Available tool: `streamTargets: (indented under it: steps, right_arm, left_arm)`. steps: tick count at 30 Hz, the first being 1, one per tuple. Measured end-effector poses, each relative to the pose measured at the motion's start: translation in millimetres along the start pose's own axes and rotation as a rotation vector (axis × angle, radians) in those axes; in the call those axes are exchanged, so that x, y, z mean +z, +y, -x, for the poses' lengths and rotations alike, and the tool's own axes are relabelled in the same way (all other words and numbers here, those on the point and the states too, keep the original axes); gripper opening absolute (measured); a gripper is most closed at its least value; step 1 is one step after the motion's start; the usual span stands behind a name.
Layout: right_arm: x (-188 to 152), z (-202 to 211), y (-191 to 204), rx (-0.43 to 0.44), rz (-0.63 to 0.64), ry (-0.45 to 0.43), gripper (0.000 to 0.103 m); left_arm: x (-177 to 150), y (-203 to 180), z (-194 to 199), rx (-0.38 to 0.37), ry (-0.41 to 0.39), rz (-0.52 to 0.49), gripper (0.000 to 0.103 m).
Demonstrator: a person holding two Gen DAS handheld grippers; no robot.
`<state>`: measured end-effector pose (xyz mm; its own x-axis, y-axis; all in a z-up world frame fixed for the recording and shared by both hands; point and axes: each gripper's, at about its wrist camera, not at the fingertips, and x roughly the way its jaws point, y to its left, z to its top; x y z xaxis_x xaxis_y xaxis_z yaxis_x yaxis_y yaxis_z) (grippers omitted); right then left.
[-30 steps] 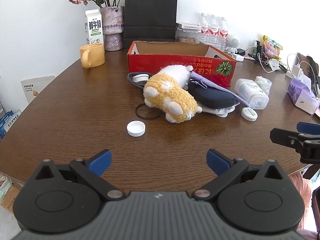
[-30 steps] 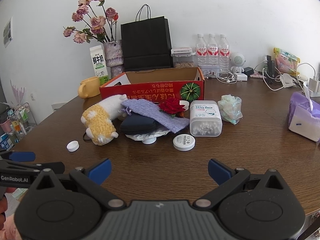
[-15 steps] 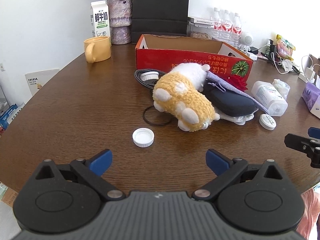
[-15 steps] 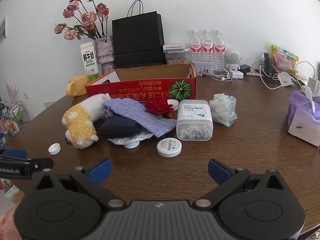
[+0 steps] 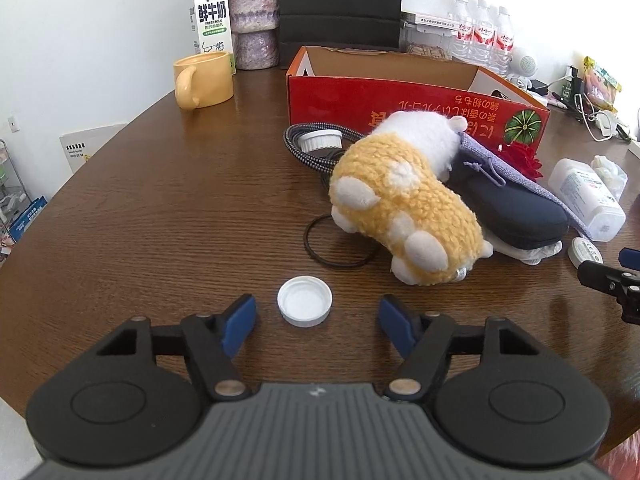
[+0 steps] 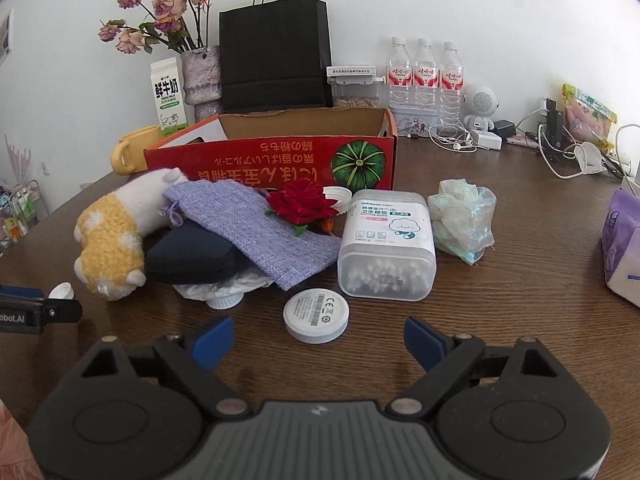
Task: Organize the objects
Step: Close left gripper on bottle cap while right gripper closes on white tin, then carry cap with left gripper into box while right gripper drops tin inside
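A white bottle cap (image 5: 305, 301) lies open side up on the brown table, just ahead of my left gripper (image 5: 318, 324). Its jaws are closing, and the blue pads stand apart from the cap on either side. A round white disc (image 6: 316, 315) lies just ahead of my right gripper (image 6: 318, 340), whose jaws are also closing with nothing pressed between them. Behind both sits a pile: a yellow and white plush toy (image 5: 404, 208), a dark pouch (image 5: 516, 208), a lilac bag (image 6: 256, 224), a red rose (image 6: 300, 204) and a cotton swab box (image 6: 386, 244). A red cardboard box (image 5: 400, 100) stands open behind the pile.
A yellow mug (image 5: 204, 80), a milk carton (image 5: 211, 20), a vase (image 5: 252, 20) and a black paper bag (image 6: 276, 52) stand at the back. Water bottles (image 6: 424, 76), cables and a purple tissue pack (image 6: 622, 244) are on the right. A black hair tie (image 5: 340, 240) lies by the plush.
Both grippers have moved forward and down toward the table, so the cap and the disc now sit near the fingertips. Both pairs of jaws have narrowed, the left more.
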<state>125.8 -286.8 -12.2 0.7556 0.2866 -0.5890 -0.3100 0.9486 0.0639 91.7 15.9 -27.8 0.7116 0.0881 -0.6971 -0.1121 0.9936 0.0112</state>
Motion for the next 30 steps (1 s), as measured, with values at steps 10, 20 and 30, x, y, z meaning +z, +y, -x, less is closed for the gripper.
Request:
streamTargets:
  steps: [10, 20, 30]
  right_arm:
    - [6.9, -19.4, 1.9, 0.001, 0.035, 0.014, 0.052]
    - [6.4, -7.3, 3.7, 0.038, 0.036, -0.008, 0.038]
    - [13.0, 28.3, 15.2, 0.048, 0.063, -0.090, 0.038]
  left_arm:
    - [6.5, -2.8, -3.2, -0.019, -0.017, -0.018, 0.029]
    - [6.4, 0.9, 12.3, -0.026, -0.058, -0.017, 0.029]
    - [17.6, 1.7, 43.5, -0.042, -0.152, -0.020, 0.029]
